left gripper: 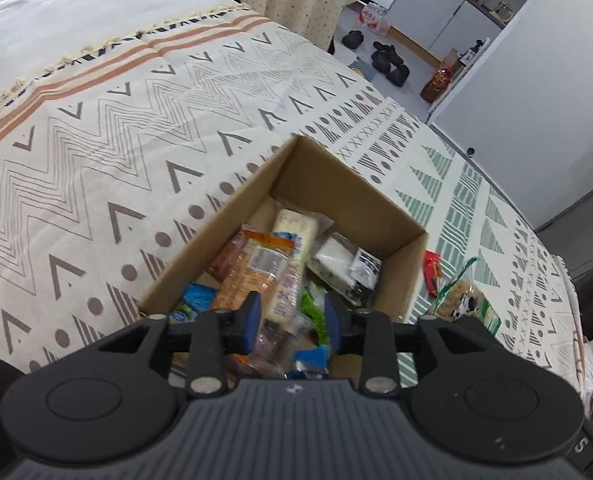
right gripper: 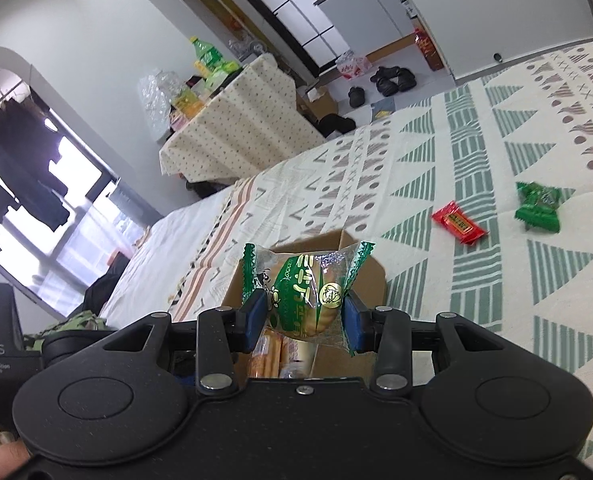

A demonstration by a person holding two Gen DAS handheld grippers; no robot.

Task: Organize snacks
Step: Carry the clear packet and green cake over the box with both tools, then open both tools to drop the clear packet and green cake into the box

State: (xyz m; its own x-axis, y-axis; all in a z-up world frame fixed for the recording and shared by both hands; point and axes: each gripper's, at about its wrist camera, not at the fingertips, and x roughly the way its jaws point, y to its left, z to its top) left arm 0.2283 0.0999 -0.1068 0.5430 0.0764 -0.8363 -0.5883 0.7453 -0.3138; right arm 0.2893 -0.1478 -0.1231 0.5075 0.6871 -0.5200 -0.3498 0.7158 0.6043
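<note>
My left fingers hang over the open box, blue pads apart and pressing on nothing; snack packets show in the gap between them, lying below in the box. The box sits on the bed, on a patterned spread. Its four cardboard walls stand upright, the far corner pointing away from me, and wide flat spread lies open to the left and beyond it. To the right, just outside the box wall, a red packet and a green-edged packet lie on the spread, and past them the bed edge drops toward the floor.

Inside the box the snacks are heaped loosely: a long pale packet, an orange one, a clear-wrapped white one, blue and green wrappers near my pads.

My right fingers are clenched on a biscuit pack, clear film with green crimped ends, held above the box. To its right the spread is open, with a red packet and a green packet lying well apart from the box.
</note>
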